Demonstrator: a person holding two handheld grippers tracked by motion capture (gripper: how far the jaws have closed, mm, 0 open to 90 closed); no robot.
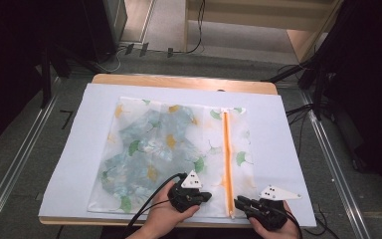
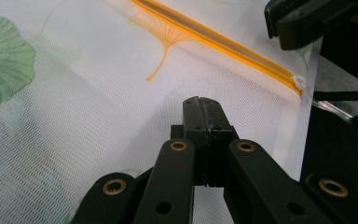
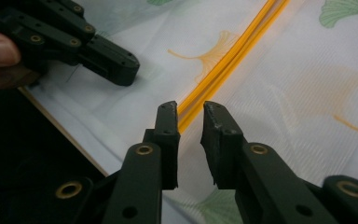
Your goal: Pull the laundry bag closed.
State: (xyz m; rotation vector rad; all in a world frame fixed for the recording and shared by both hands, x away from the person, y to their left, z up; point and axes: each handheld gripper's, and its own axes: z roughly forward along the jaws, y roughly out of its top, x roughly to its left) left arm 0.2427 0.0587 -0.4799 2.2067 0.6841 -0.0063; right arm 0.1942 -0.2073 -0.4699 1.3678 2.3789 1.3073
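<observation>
mesh laundry bag (image 1: 179, 149) lies flat on the white table sheet (image 1: 79, 149), patterned clothing inside, orange zipper (image 1: 227, 154) looks shut along its length with the pull (image 2: 299, 83) at the near end. left gripper (image 2: 204, 105) jaws pressed together on the mesh beside the zipper; right gripper (image 3: 190, 114) narrowly parted over the zipper's near end - holding nothing. likely opening not begun.

High view: fixed above near table edge, faces forward and down, takes in whole table (image 1: 278, 88), floor behind. Left gripper view: very close above mesh bag (image 2: 98, 93), looks along own jaws toward orange zipper (image 2: 214, 39). Right gripper view: equally close, faces same zipper (image 3: 228, 65) from other side. Both gripper views share zipper's near end; each catches other gripper.
</observation>
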